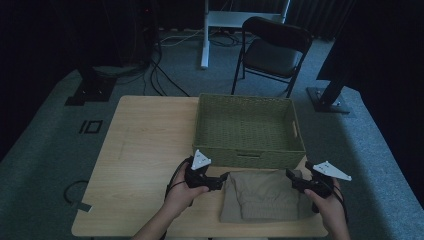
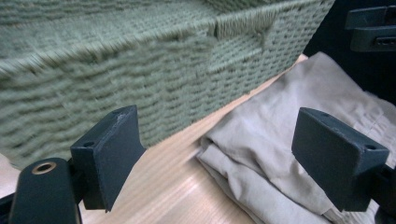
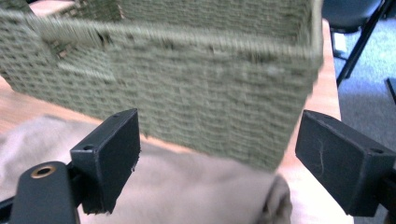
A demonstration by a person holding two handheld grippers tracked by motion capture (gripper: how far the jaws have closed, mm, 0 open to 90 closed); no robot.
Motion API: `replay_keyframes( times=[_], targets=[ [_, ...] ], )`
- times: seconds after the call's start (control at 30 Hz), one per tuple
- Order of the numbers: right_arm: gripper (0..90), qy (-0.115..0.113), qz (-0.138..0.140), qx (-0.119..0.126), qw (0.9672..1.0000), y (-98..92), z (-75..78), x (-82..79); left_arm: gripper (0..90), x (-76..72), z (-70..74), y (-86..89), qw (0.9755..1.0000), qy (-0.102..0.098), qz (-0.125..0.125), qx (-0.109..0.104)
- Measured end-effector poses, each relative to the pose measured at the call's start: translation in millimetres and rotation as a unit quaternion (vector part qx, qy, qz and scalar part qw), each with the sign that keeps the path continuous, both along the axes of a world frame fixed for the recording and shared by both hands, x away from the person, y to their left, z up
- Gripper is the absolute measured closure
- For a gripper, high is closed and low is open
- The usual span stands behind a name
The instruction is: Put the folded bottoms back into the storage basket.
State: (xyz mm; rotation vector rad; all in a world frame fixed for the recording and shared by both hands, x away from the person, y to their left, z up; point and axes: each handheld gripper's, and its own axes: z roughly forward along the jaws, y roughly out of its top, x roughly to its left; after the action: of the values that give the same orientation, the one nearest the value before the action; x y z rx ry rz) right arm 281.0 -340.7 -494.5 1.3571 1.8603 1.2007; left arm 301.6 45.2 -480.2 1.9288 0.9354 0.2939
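Observation:
A folded beige garment (image 1: 262,195) lies on the wooden table (image 1: 145,145) near its front edge, just in front of a green woven basket (image 1: 248,131). My left gripper (image 1: 223,178) sits at the garment's left edge, jaws open, pointing right. In the left gripper view the garment (image 2: 280,140) lies between and beyond the open jaws, with the basket (image 2: 140,70) behind. My right gripper (image 1: 292,177) is at the garment's right edge, open. The right gripper view has the garment (image 3: 187,191) below its jaws and the basket wall (image 3: 201,93) close ahead.
The basket is empty and stands at the table's middle right. A black folding chair (image 1: 272,50) and a white desk leg (image 1: 205,35) stand on the carpet beyond the table. Cables run across the floor at the left.

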Motion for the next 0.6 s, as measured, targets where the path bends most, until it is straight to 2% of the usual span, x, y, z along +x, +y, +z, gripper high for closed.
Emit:
replay_keyframes(
  times=[0.23, 0.33, 0.43, 0.6],
  targets=[
    [13.4, 0.027, -0.012, -0.005, 0.9995, -5.4, -20.3, -4.2, 16.5, -8.1, -26.2, -19.1, 0.9992, 0.034, -0.019, 0.006],
    [13.0, 0.036, -0.015, -0.010, 0.9992, -6.5, -26.8, -4.4, 16.5, -9.9, -33.0, -25.8, 0.9989, 0.038, -0.025, 0.010],
    [13.0, 0.048, -0.019, -0.010, 0.9986, -8.3, -33.7, -3.8, 16.5, -10.6, -37.0, -32.3, 0.9985, 0.048, -0.025, -0.003],
    [13.0, 0.068, -0.021, -0.013, 0.9974, -9.1, -44.1, -2.6, 16.5, -10.0, -42.3, -44.3, 0.9979, 0.056, -0.031, -0.009]
  ],
)
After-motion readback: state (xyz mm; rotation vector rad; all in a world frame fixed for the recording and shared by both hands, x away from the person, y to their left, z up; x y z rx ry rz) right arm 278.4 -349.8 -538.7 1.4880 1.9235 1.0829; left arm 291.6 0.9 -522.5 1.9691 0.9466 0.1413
